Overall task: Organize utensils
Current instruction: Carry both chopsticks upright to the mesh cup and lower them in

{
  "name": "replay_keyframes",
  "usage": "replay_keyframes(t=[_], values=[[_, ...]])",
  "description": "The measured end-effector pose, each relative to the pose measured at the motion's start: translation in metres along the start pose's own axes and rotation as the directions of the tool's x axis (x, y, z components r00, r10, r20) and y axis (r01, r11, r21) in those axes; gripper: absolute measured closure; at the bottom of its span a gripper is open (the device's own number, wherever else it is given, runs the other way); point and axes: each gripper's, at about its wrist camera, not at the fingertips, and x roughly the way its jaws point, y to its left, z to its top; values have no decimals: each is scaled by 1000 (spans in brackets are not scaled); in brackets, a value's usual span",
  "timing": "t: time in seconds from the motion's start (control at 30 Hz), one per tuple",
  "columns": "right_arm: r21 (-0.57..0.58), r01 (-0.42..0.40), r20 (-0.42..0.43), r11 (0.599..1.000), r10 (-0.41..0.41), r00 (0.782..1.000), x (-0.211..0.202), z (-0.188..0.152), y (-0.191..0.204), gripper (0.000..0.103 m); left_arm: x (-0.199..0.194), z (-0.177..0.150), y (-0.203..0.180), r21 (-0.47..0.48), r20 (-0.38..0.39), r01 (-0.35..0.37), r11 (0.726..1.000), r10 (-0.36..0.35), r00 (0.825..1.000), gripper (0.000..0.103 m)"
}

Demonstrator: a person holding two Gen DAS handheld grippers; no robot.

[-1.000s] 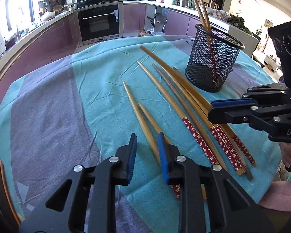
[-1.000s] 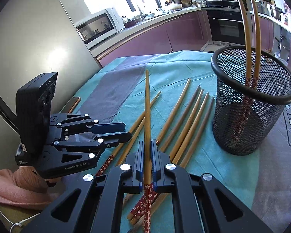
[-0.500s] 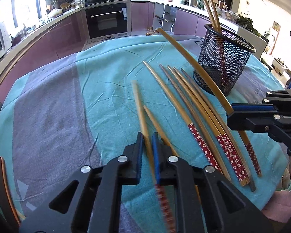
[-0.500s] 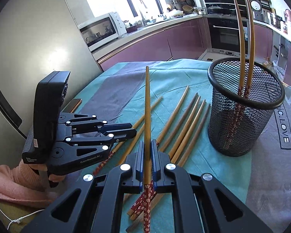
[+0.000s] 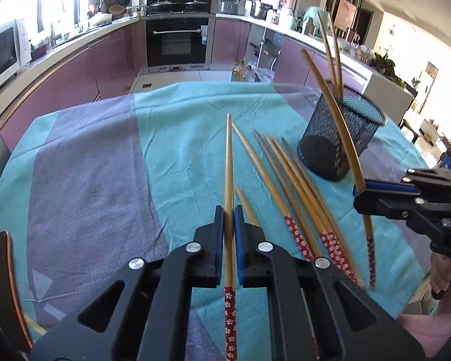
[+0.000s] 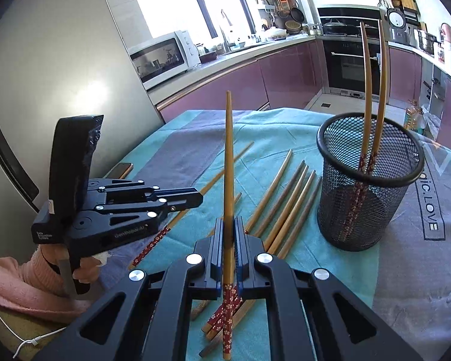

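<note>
1. Chopsticks in both hands: this reads as the carry step, each gripper with one stick lifted and the mesh holder [image 6: 368,180] the likely destination.
2. Left gripper [image 5: 229,219] has its fingers [image 5: 218,240] pinched tight on a chopstick [image 5: 229,165]. Its plain tip points away over the bench [image 5: 90,165] and its red patterned end trails back under the camera.
3. Right gripper [image 6: 229,231] has its fingers [image 6: 216,249] clamped just as narrowly on its own chopstick [image 6: 228,156], tip raised, gripped just above the red flowered end.
4. Two chopsticks already stand in the holder, leaning on the far rim.
5. Loose chopsticks [image 6: 285,198] lie side by side on the teal cloth, between the grippers and the holder.
6. Next move, as I judge it: tilt a stick upright over the holder's open mouth, then release.
7. Risk: the long stick could catch the rim or knock the light holder, so one hand at a time looks wise.
</note>
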Motion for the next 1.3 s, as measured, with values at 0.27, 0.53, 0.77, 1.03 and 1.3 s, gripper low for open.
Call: replay_keyframes(t=[0.27,0.53,0.77,1.03,1.3], values=[[-7,10,56,1000,-10,998,-20,2,-1,97,-34,13,-3,-11,75,78,997,-77,994,96],[-4,34,125,999,-33,992,-44,4,-4,97,-63,25,-8,-2,130,153,988,-152,980,96],[5,62,189,998,-61,980,-66,11,-13,97,-82,33,-15,14,173,173,985,-173,970,96],[7,93,251,996,-91,964,-85,21,-20,97,-95,42,-29,40,225,204,978,-208,952,96],[9,108,280,994,-106,954,-90,26,-21,97,-99,54,-42,59,255,227,972,-234,938,96]])
